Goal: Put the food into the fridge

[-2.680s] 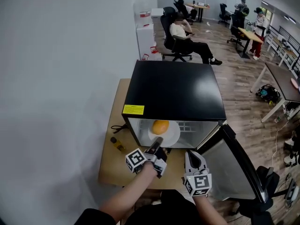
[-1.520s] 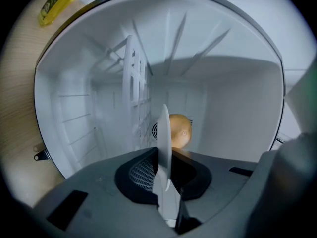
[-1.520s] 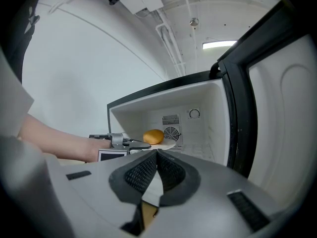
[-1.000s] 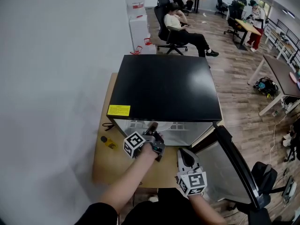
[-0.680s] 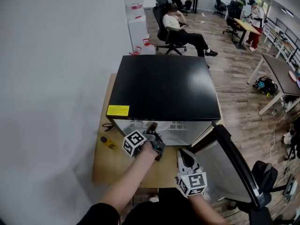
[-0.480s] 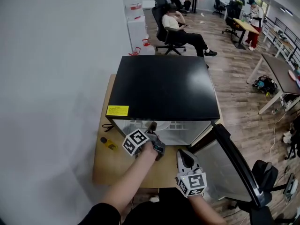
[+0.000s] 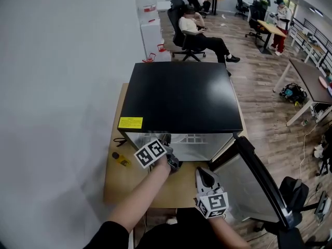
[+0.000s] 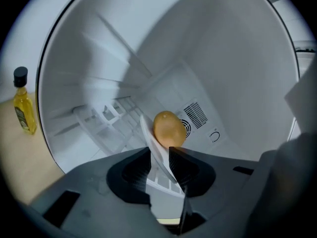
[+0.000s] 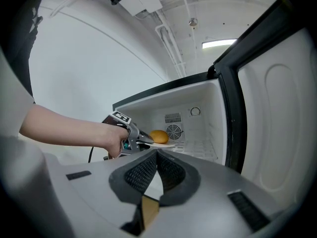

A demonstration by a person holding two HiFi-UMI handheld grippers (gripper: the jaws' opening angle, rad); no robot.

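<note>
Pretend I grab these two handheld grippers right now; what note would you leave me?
Left gripper: reaching into the open fridge; jaws have just been opening, the rim of the white plate between them.
Right gripper: shut, empty, outside the fridge.
Done: orange on the plate, inside the fridge.
Left: back the left gripper out, probably close the door.

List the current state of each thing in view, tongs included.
Fridge door: open wide.
Plate: inside the fridge, loaded.
Orange fruit: whole, on the plate.
Left tongs: open, jaws have just been opening, plate rim loose between them.
Right tongs: shut, empty.
Oil bottle: upright, capped, outside the fridge.
</note>
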